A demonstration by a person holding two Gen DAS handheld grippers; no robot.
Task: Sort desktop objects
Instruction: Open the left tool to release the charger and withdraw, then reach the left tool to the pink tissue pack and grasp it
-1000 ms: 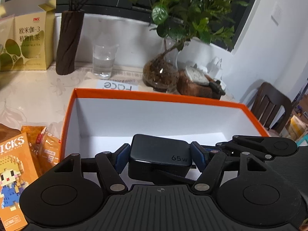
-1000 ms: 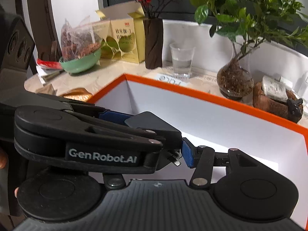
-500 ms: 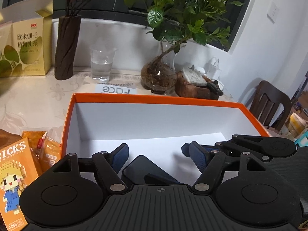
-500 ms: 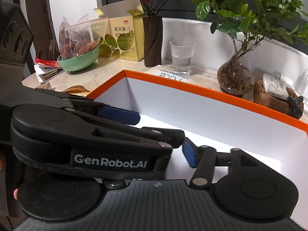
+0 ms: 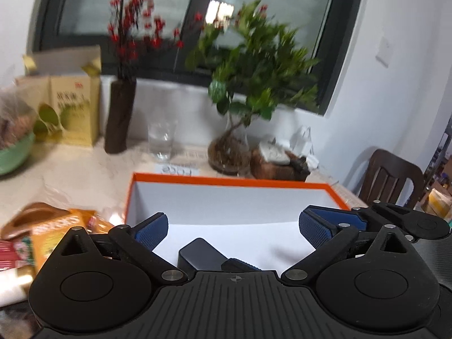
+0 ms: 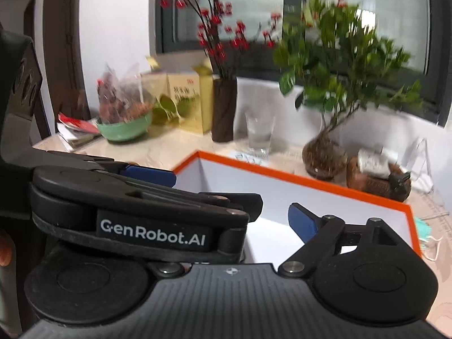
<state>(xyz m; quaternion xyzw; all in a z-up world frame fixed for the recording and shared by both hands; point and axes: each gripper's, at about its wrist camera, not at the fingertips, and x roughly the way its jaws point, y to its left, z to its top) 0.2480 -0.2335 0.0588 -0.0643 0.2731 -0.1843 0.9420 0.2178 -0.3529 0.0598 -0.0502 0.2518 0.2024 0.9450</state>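
The pale marble-patterned worktop (image 5: pixel 84 169) is carrying a large orange-rimmed white cardboard box (image 5: pixel 226 182). Above the box, the left gripper (image 5: pixel 231 227) is hovering with blue pads spread wide apart, gripping nothing. The right gripper (image 6: pixel 226 192) is likewise standing open and empty. The black rectangular charger block (image 5: pixel 202 254) is lying inside the box on its white floor, near its front edge.

At the back of the pale marble-patterned tabletop (image 5: pixel 84 169), a dark brown twisted vase (image 5: pixel 120 115) is holding red-berried branches, with a clear drinking glass (image 5: pixel 161 139) standing just beside it. A leafy green plant in a round glass bowl (image 5: pixel 230 152) is sitting near the glass. A dark wooden chair (image 5: pixel 391 176) is standing at the right edge.
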